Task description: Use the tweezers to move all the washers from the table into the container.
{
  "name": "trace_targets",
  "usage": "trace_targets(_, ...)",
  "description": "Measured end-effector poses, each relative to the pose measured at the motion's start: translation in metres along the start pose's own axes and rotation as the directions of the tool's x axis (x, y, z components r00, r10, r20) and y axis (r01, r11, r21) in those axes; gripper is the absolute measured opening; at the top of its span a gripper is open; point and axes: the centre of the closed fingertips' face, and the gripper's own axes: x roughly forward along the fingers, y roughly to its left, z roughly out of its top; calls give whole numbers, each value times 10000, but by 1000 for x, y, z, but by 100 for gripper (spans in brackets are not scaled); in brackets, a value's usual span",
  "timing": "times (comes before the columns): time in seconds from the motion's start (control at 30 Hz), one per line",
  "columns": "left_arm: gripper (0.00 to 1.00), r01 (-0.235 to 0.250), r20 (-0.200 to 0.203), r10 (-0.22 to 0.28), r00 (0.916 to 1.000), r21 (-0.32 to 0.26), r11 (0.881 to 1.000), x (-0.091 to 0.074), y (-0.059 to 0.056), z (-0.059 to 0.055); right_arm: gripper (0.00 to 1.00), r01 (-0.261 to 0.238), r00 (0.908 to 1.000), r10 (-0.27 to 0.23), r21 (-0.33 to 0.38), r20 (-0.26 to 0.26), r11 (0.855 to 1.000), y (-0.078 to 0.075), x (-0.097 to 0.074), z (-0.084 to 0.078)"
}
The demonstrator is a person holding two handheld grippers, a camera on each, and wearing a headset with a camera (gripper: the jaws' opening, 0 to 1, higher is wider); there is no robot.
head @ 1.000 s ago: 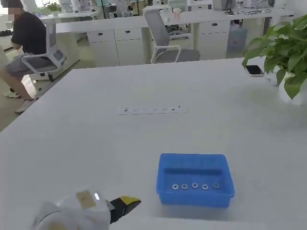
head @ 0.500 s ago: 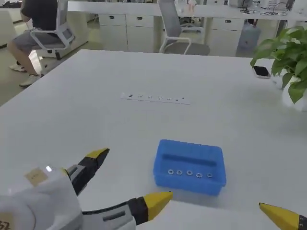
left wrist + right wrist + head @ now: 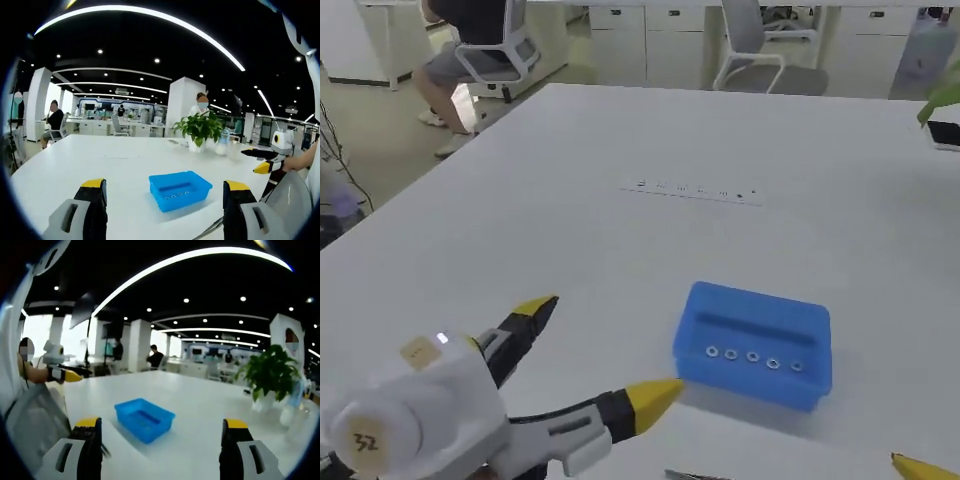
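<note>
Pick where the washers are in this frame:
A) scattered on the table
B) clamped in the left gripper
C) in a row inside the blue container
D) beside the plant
C: the head view shows the washers lying in a row on the floor of the container.

Head view peers down and forward from the near edge of the white table [image 3: 620, 220], blue container [image 3: 752, 345] close below. Left gripper view and right gripper view skim low over the tabletop from opposite sides, both facing that container.
</note>
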Motion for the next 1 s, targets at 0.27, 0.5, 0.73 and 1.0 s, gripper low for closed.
trace_targets(0.27,99,41,207,-35,9998,-280,9996,1,0,3,99,5,9986,-33,523,533,9986,-1,-3,10)
trace_targets(0.5,99,65,180,-61,9998,-221,9997,-1,-1,3,99,-140,9984,130,185,554,9997,5,-3,13)
trace_targets(0.73,99,308,115,-302,9995,-630,9975,-1,-3,1,99,410,9987,-406,-124,311,9991,-3,-4,11)
trace_targets(1.0,99,308,129,-300,9995,-678,9972,-4,-1,1,99,114,9999,-114,-9,12,9999,6,0,6)
